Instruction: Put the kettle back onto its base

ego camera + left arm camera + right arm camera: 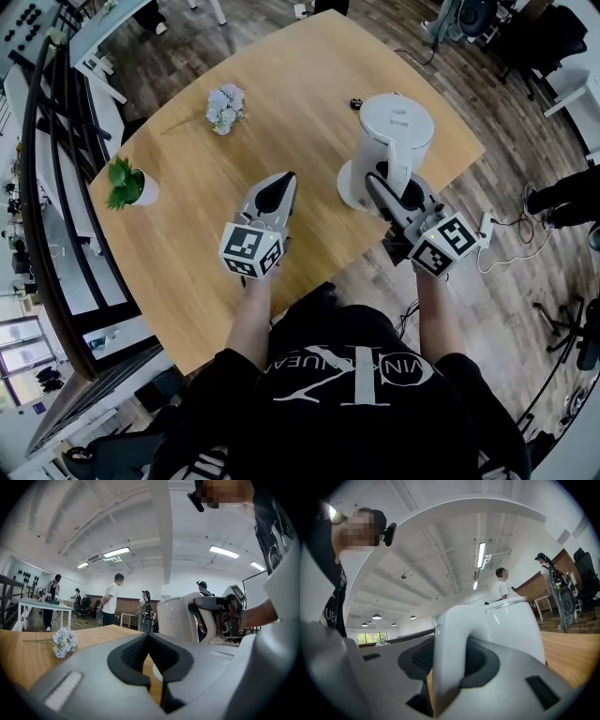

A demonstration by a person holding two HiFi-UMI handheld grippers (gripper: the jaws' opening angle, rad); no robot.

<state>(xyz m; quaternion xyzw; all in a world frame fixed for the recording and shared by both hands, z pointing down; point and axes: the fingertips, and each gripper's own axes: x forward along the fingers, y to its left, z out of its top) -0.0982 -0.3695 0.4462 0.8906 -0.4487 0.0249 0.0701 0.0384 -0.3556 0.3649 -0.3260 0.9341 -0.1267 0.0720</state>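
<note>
Right gripper (387,187) grips the kettle (396,136) by its handle (450,639) for carrying; kettle directly above its base (346,193), seating unclear. Left gripper (279,187), pinched together and empty, hangs clear beside the base.

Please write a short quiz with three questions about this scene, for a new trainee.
1. Which gripper is closed on the handle of the kettle? A) left B) right C) neither
2. True or false: the left gripper holds nothing.
3. Fill in: in the head view, the potted plant stands to the ___ of the flowers.

Key:
1. B, the right gripper.
2. True.
3. Left.
</note>
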